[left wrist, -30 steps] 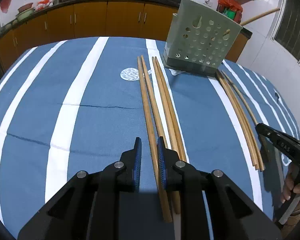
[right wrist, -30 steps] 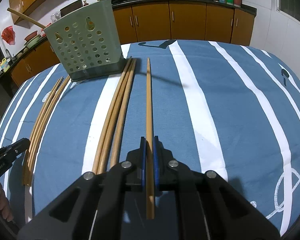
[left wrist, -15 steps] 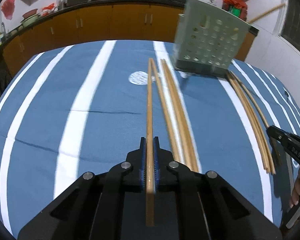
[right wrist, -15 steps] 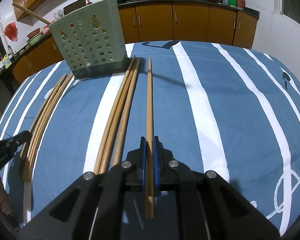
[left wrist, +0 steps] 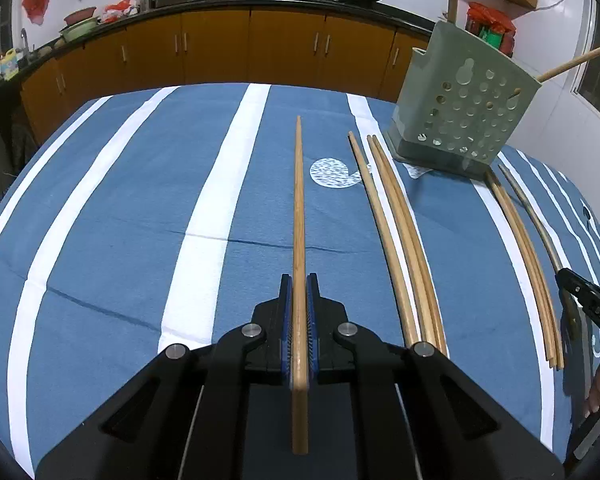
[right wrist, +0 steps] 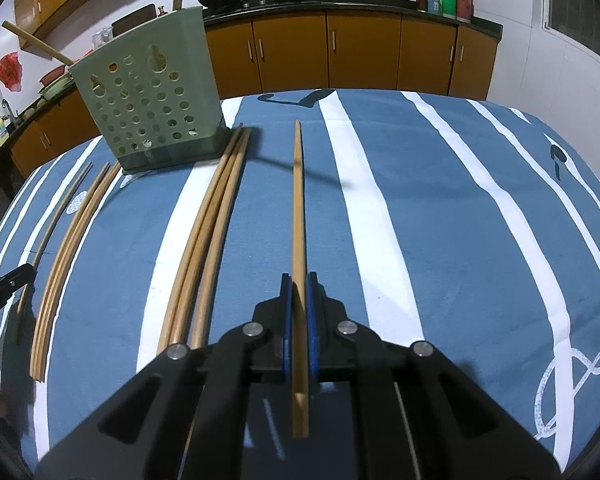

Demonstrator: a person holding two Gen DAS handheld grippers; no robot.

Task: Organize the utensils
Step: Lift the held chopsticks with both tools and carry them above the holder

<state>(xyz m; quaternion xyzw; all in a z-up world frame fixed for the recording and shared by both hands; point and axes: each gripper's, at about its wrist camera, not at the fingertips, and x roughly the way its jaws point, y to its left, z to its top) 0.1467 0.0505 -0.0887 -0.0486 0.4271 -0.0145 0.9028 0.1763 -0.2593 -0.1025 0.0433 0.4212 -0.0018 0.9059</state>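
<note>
The left gripper (left wrist: pixel 299 284) is squeezing one long wooden chopstick (left wrist: pixel 299 200) tight between its blue pads, and the stick is pointing out over the blue cloth with white stripes (left wrist: pixel 140 200). The right gripper (right wrist: pixel 299 284) is pinching another long wooden stick (right wrist: pixel 299 208) the same way. More loose wooden chopsticks (left wrist: pixel 400 240) are lying flat on the cloth. The pale green plastic holder with round holes (right wrist: pixel 152 108) is standing near their far tips, with a stick or two sticking out of it.

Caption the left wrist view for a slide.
Left tool clamps one chopstick above the striped tablecloth.
</note>
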